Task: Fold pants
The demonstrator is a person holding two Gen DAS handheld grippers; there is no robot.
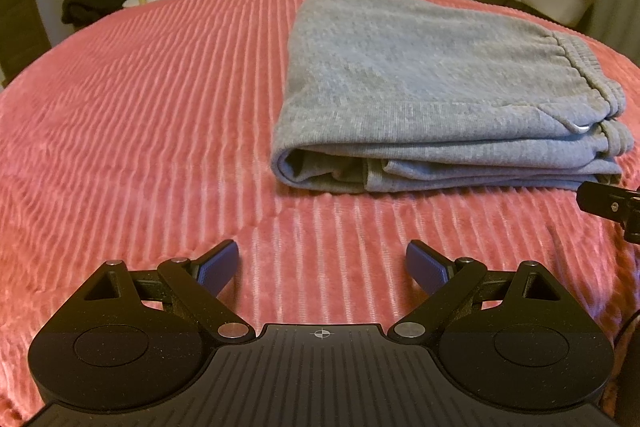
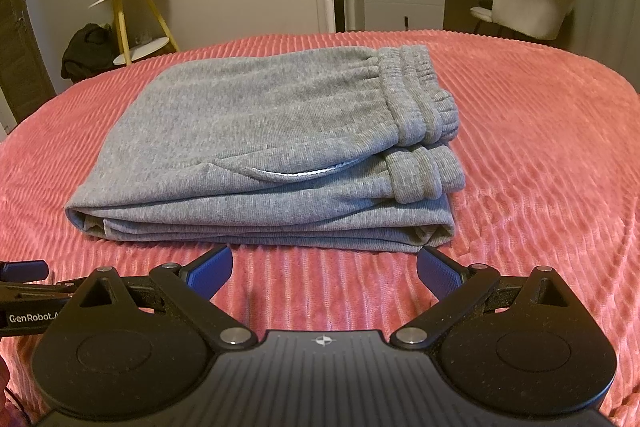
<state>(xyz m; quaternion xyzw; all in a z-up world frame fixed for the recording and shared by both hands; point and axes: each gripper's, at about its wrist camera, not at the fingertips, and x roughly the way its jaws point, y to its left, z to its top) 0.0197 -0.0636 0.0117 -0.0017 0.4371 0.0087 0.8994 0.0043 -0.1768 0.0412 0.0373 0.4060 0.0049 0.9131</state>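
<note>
the grey pants (image 2: 260,155) are lying on the pink ribbed bedspread (image 2: 540,167) as a compact, layered rectangle, the elastic waistband (image 2: 416,99) stacked on top at the right end and a rounded fold closing the left end, so the folding itself is looking finished or very nearly so. the left tongs (image 1: 322,267) are hovering over bare bedspread just beside the near left corner of the bundle, spread wide and gripping nothing; the right tongs (image 2: 324,269) are sitting just in front of the bundle's near edge, likewise spread wide and empty, with blue pads (image 2: 212,269) clear of the cloth. neither tool is touching the fabric. judging from this, the step in hand is the release and check after the last fold. if anything is left, it is a tidy-up: the near edge is showing several loose layers, and a pocket lining (image 2: 292,171) is peeking out pale along the top. the next move is calling for either drawing both tools back and away, or a light press along the top to flatten the stack, taking care not to drag the upper layer out of line
</note>
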